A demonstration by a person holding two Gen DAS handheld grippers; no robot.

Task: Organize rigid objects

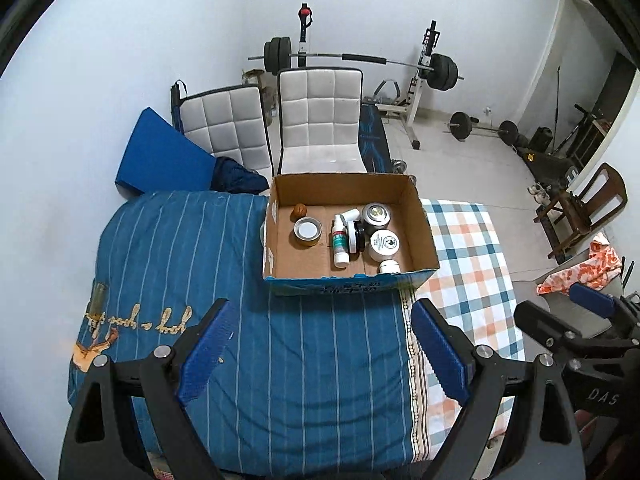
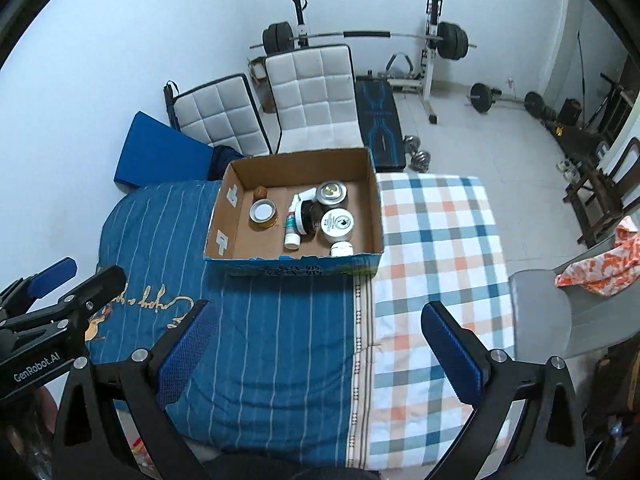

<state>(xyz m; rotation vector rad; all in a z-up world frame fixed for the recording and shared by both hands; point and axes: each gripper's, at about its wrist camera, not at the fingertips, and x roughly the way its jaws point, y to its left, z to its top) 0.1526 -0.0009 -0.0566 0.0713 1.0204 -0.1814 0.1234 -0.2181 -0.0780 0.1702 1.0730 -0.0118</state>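
Both tools hang high over the bed [image 1: 160, 248], angled down at it, which reads to me as a pause to survey the work, not a reach. On the left, the left gripper [image 1: 320, 356] has its fingers [image 1: 208, 344] spread wide with only the blue striped quilt showing between them, holding nothing. The right gripper [image 2: 316, 352] is the same: wide apart, empty, with the seam between the striped quilt and the checked blanket [image 2: 432, 240] running under it. The rigid things are all gathered in one cardboard box [image 1: 424, 224] at the far end of the bed, straddling that seam, and nothing loose lies on the covers that I can see, so the sorting looks close to finished. Inside, going left to right: one small brown ball-like thing [image 1: 299, 210] near the far-left corner, one roll of tape [image 1: 308, 231] lying flat in front of it, one white spray bottle [image 1: 340, 242] on its side, one dark jar [image 1: 355, 236] tipped against it, then three round white or silver tubs clustered at the right, the silver tin [image 1: 377, 216] farthest, the labelled tub [image 1: 385, 245] nearer, the small white one [image 1: 389, 267] nearest. A further white piece beside the bottle I cannot make out. Two white chairs [image 1: 320, 120] stand beyond.
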